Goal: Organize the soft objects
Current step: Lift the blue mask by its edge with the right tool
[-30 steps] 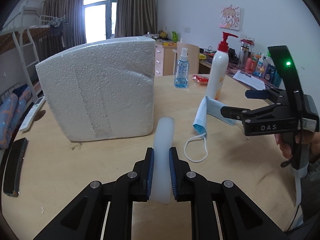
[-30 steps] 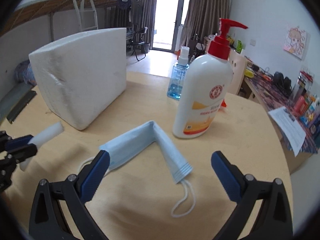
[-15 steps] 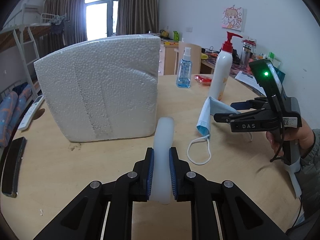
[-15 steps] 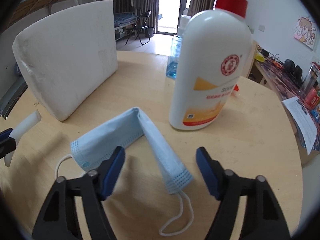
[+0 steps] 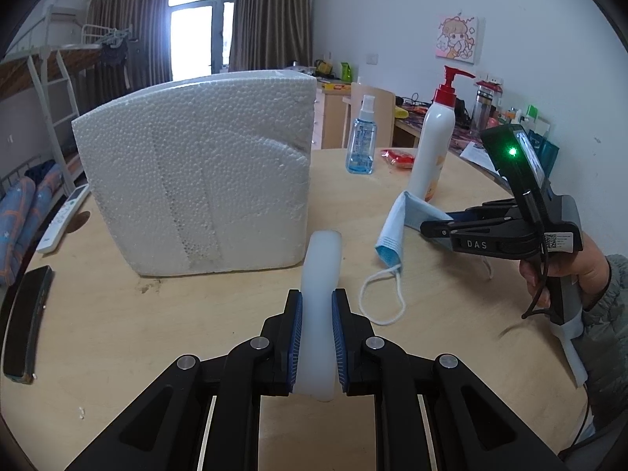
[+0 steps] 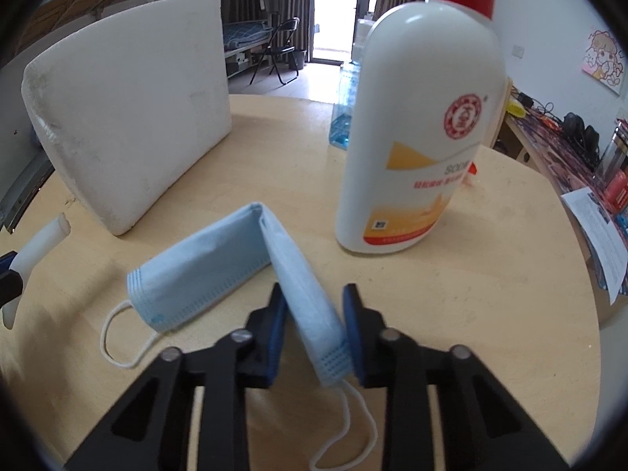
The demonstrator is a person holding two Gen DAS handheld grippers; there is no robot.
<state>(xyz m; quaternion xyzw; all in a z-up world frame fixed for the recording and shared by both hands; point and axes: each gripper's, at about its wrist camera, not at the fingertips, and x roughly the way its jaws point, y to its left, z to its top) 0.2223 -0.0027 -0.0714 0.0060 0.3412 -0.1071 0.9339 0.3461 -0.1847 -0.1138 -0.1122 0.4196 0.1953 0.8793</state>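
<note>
The round wooden table point(image 5: 451, 306) stood in a bedroom with a bunk bed and curtains; on it, near the right edge, lay the blue face mask point(image 6: 204, 271), folded in an angle. One wing of the mask ran straight away from the right gripper point(image 6: 314, 314), whose jaws had just been closing around it, though the left pad seemed not yet pressing; the left gripper point(image 5: 317, 337) was clenched on a white foam strip point(image 5: 320, 274), well apart.
</note>
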